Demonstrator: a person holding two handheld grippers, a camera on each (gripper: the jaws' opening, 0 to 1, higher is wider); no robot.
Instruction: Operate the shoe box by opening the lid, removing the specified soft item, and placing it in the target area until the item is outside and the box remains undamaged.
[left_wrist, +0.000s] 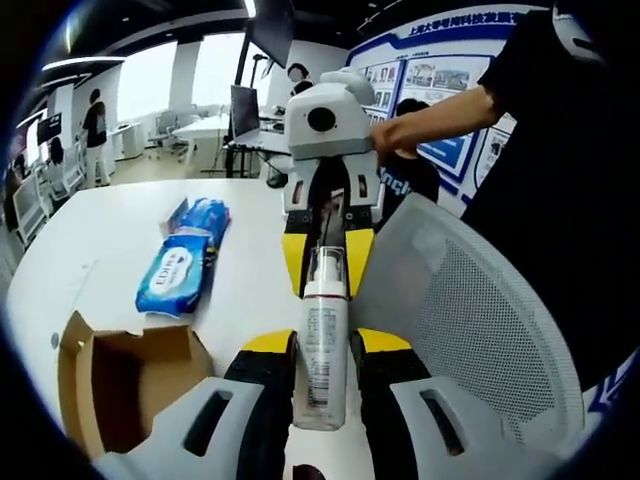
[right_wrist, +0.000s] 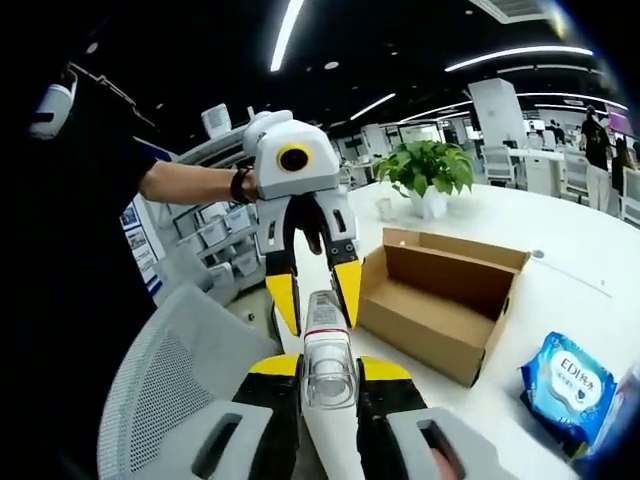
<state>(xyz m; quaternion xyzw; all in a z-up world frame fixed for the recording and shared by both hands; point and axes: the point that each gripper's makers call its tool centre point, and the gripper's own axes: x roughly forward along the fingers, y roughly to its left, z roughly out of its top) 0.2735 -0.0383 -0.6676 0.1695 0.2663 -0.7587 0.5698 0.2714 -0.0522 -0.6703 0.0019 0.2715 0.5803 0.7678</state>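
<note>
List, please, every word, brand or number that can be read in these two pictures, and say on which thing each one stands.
"EDI": on the blue tissue pack on the white table; any letters after it are unclear.
Small print on the bottle held between both grippers' jaws: too small to read.
Chinese headline on the blue wall board: too blurred to read.
Cardboard box: no text visible.

Potted plant (right_wrist: 430, 170); mesh chair (left_wrist: 470, 310)
</note>
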